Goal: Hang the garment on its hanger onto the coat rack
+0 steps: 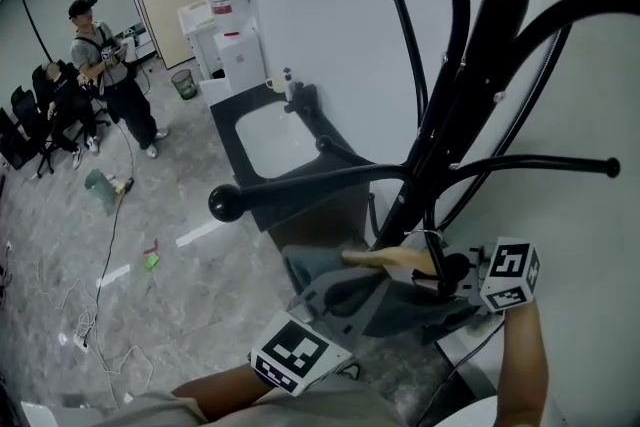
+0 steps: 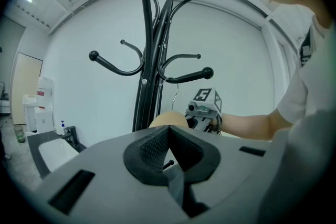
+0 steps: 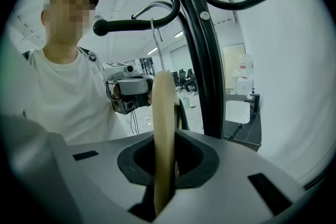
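Observation:
The black coat rack (image 1: 470,85) rises in front of me, its ball-tipped arm (image 1: 225,203) reaching left. Below it I hold a wooden hanger (image 1: 390,258) with a grey garment (image 1: 345,300) draped on it. My right gripper (image 1: 452,271) is shut on the hanger's end; the right gripper view shows the wood (image 3: 163,113) clamped between the jaws. The wire hook (image 3: 155,34) stands just under a rack arm (image 3: 136,21), apart from it. My left gripper (image 1: 335,307) is shut on a fold of the grey cloth (image 2: 177,186).
A dark counter with a white sink (image 1: 275,140) stands left of the rack, against the white wall. Beyond it are a water dispenser (image 1: 230,25) and a bin (image 1: 184,83). A person (image 1: 105,65) stands far off; cables (image 1: 110,245) lie on the floor.

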### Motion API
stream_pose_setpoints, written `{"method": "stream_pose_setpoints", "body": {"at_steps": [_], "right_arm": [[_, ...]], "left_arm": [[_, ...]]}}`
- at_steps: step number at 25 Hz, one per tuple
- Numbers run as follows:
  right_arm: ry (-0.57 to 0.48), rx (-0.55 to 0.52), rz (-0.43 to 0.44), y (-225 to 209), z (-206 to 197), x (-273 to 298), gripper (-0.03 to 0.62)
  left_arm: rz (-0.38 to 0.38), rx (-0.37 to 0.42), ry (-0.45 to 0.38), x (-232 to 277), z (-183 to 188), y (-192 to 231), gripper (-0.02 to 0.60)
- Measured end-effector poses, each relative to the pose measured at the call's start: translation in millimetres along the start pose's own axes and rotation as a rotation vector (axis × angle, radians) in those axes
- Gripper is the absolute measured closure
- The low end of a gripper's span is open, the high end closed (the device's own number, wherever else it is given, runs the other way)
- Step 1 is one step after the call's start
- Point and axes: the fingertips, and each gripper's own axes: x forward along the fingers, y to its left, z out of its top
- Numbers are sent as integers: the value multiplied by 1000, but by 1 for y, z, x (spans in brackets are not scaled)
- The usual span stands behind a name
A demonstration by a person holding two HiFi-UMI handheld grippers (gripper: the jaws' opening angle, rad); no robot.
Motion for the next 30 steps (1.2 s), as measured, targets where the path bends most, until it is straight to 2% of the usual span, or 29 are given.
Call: {"method": "stream_pose_setpoints", "body": {"at_steps": [2,5,8,12,15,18,21,23,27,30], "right_arm": [[0,-18,-32,-4,5,-1,552],[3,-56,-83,-7,13,-7,497],[-6,-104,-135,-4,21,-20,491],[-18,-132,-248,-6,33,-39,491],[-51,-104,-380,-9,38,-55,491],[-70,-88,-548,-5,40,-69,497],[-125,-64,-692,12,42,-77,538],[-204,-18,-725,27,44,-76,563],[-367,103,-730,47,42,-72,577],[-435,167,-725,54,37,-69,579]], "left_arm": [[-2,-1,0,2,3,0,575],[-9,0,1,8,4,-2,575],[-16,1,1,11,0,-7,575],[-29,5,-4,15,4,-11,575],[-38,5,-6,18,5,-13,577],[-47,-1,-8,18,5,-19,575],[-56,1,-6,19,2,-27,575],[-62,2,-4,20,0,-31,575],[-65,7,-3,20,-2,-38,575],[-65,5,-3,19,-4,-43,575]]}}
